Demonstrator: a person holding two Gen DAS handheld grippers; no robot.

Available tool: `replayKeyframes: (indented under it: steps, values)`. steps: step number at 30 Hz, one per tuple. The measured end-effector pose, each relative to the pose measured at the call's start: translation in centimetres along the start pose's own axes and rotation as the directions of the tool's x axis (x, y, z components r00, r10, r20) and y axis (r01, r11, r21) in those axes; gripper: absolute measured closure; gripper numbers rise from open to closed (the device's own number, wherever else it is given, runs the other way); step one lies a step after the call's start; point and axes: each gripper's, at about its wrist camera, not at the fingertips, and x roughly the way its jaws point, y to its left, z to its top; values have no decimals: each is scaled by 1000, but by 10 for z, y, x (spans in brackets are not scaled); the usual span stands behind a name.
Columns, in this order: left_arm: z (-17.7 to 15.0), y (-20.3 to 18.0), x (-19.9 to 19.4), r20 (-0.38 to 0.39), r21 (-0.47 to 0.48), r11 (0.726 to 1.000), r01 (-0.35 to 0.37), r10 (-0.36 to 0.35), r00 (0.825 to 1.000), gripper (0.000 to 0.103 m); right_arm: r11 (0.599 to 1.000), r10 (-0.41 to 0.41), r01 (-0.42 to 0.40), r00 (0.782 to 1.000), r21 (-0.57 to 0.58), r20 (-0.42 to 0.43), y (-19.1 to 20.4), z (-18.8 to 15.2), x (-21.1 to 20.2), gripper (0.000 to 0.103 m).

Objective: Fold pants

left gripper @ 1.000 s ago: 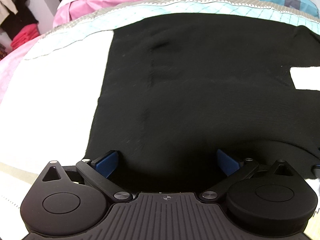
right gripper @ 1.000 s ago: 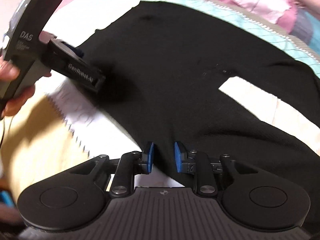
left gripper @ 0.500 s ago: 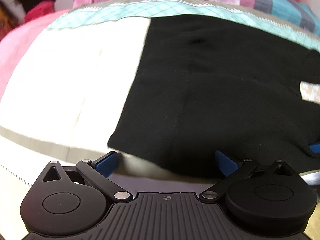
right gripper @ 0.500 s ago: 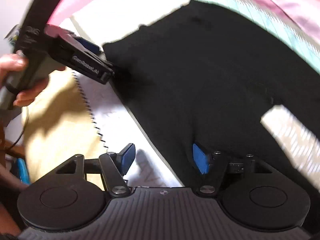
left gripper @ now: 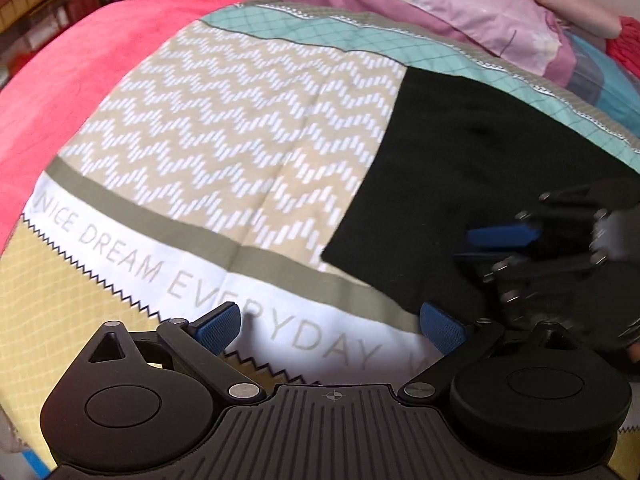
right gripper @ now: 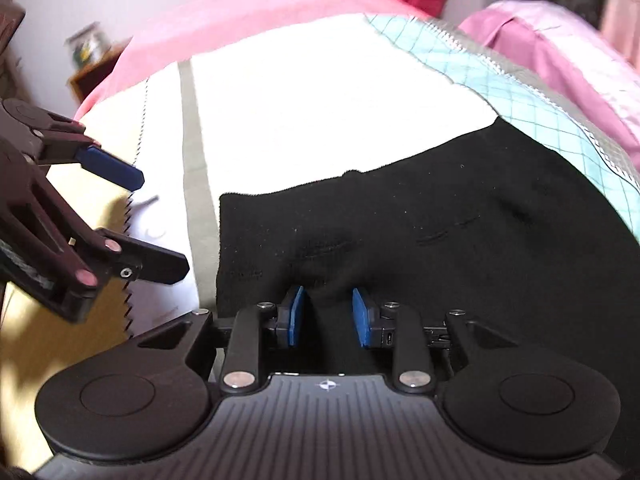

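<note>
Black pants (left gripper: 460, 184) lie flat on a patterned bedspread (left gripper: 248, 152); they also fill the right wrist view (right gripper: 440, 240). My left gripper (left gripper: 332, 326) is open and empty, hovering over the printed band of the bedspread just left of the pants' near corner. My right gripper (right gripper: 326, 316) sits over the near edge of the pants with a raised bunch of black cloth between its pads; the pads are partly closed with a gap, not clamped. The right gripper shows blurred in the left wrist view (left gripper: 500, 240), and the left gripper appears at the left of the right wrist view (right gripper: 120, 216).
A pink blanket (left gripper: 80, 72) lies at the left of the bed. Pink and striped bedding (left gripper: 460, 0) is piled at the back. A small wooden shelf with a jar (right gripper: 86, 52) stands beyond the bed.
My left gripper has drawn back to the left, off the pants. My right gripper has opened, moved onto the pants' near edge, and narrowed around a bunch of cloth.
</note>
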Motion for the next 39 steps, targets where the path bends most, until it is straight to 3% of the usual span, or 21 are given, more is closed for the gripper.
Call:
replayKeyframes:
  steps: [3,6,8,9,11,14,16,18,21,22,23,25,28,30,33,34,35,36,38,39]
  values:
    - [-2,-1,-1,-2,-20,1000,9,-10,1000,0,992,87,-94,993,83,85,-29,10,-28,65]
    - [-6,-6,3,-8,-41,999,22,-22,1000,0,996,-21,17,999,86,45,-48,24,-5,63]
    - [-7,-13,6,-19,-46,999,21,-22,1000,0,995,-34,33,999,91,13,-52,25,31,62]
    - [-7,-16,6,-23,-44,999,24,-25,999,0,997,-26,20,996,74,89,-49,26,36,62]
    - [-9,-23,4,-27,-21,1000,23,-23,999,0,998,-46,42,992,38,117,-37,38,47,58]
    - [-12,-28,3,-31,8,1000,15,-15,999,0,999,-27,26,998,18,63,-40,39,33,54]
    - [-12,-28,2,-23,7,1000,21,-21,1000,0,999,-17,11,993,48,118,-49,25,4,44]
    - [-11,-27,1,-18,-1,1000,30,-30,999,0,990,-110,94,981,108,158,-71,24,-4,40]
    - [-10,-30,2,-20,-2,999,34,-34,999,0,963,-206,188,975,196,79,-100,42,29,47]
    - [-10,-33,2,-23,4,999,33,-33,999,0,960,-213,198,975,198,58,-105,47,46,39]
    - [-9,-37,2,-24,15,999,31,-31,999,0,963,-219,196,970,184,110,-104,50,53,25]
    - [-10,-44,0,-14,44,998,37,-37,999,0,971,-204,183,970,155,134,-99,55,59,15]
    - [-7,-53,-3,-8,78,996,48,-48,999,0,968,-206,187,973,167,104,-95,42,40,25]
    - [-3,-55,-5,8,90,994,65,-66,998,0,949,-237,210,967,233,95,-100,21,15,25]
    - [4,-60,-2,12,94,993,74,-75,997,0,896,-282,244,958,371,51,-119,-6,0,18]
    - [6,-63,2,3,95,993,77,-77,997,0,893,-288,252,957,373,44,-125,-7,7,16]
    - [10,-68,4,-4,101,992,78,-78,997,0,905,-291,245,953,347,85,-125,-6,12,6]
    - [13,-73,5,-3,113,990,79,-79,997,0,910,-290,251,954,329,74,-127,0,18,5]
    - [21,-82,4,16,141,987,75,-78,997,0,904,-310,278,949,326,50,-127,8,10,17]
    - [26,-86,4,26,152,985,78,-83,996,0,903,-306,266,949,338,72,-128,4,-4,18]
